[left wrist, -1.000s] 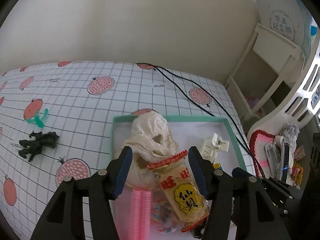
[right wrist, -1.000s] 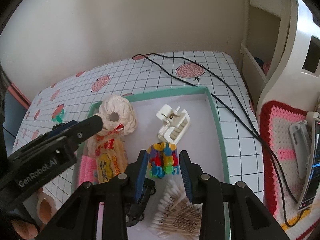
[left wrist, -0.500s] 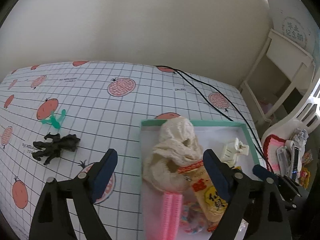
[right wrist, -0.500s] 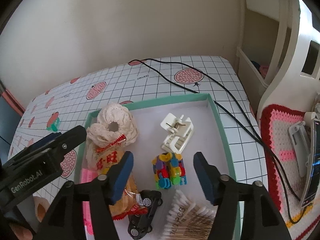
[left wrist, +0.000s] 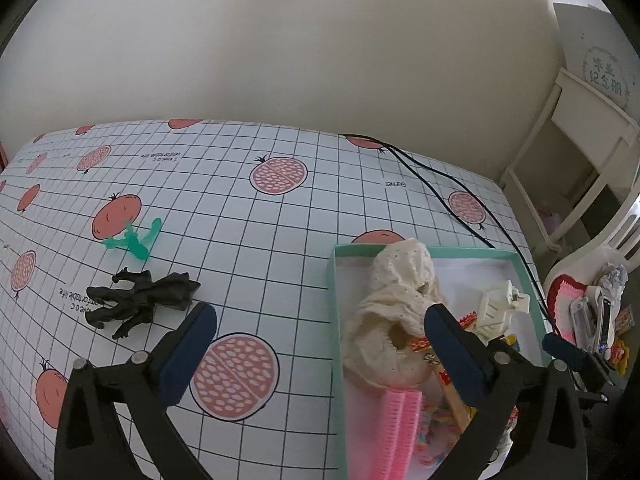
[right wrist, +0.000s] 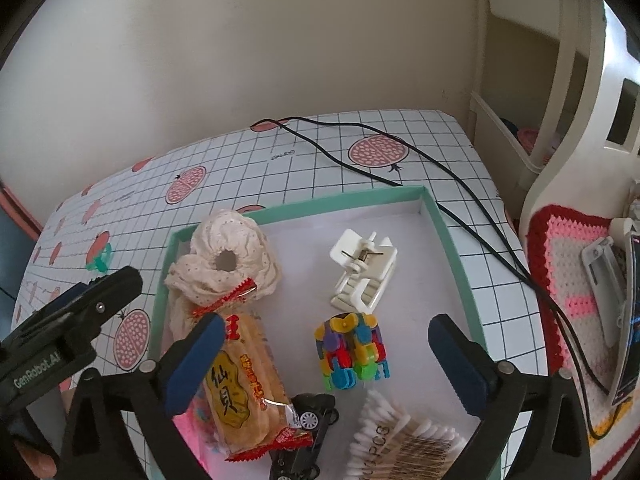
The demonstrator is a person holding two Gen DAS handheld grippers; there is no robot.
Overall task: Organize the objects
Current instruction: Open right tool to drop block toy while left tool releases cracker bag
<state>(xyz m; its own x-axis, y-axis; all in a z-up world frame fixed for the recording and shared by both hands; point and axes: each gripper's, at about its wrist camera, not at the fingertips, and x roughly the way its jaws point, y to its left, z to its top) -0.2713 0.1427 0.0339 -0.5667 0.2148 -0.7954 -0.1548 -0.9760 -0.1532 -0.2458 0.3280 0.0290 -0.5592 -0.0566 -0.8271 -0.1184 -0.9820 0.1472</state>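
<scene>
A teal-rimmed tray [right wrist: 448,240] [left wrist: 335,276] holds a cream scrunchie [right wrist: 228,256] [left wrist: 400,280], a yellow snack packet [right wrist: 244,384], a white hair claw [right wrist: 364,272] [left wrist: 500,308], a multicoloured block toy [right wrist: 352,352], a black toy car [right wrist: 308,428], cotton swabs [right wrist: 400,444] and a pink hair roller [left wrist: 400,424]. Left of the tray on the table lie a black dinosaur figure [left wrist: 140,300] and a green figure [left wrist: 136,238]. My left gripper [left wrist: 320,356] is open over the tray's left edge. My right gripper [right wrist: 324,364] is open above the block toy, holding nothing.
The table wears a white grid cloth with fruit prints [left wrist: 240,200]. A black cable [right wrist: 400,168] runs across it past the tray's far right corner. A white chair with a crocheted cushion [right wrist: 568,264] and a phone [right wrist: 632,320] stands to the right, with a white shelf [left wrist: 592,152] behind.
Both grippers opened wide and pulled back. The left one let go of the snack packet and swung left, bringing the two figures into view; the right one released the block toy.
</scene>
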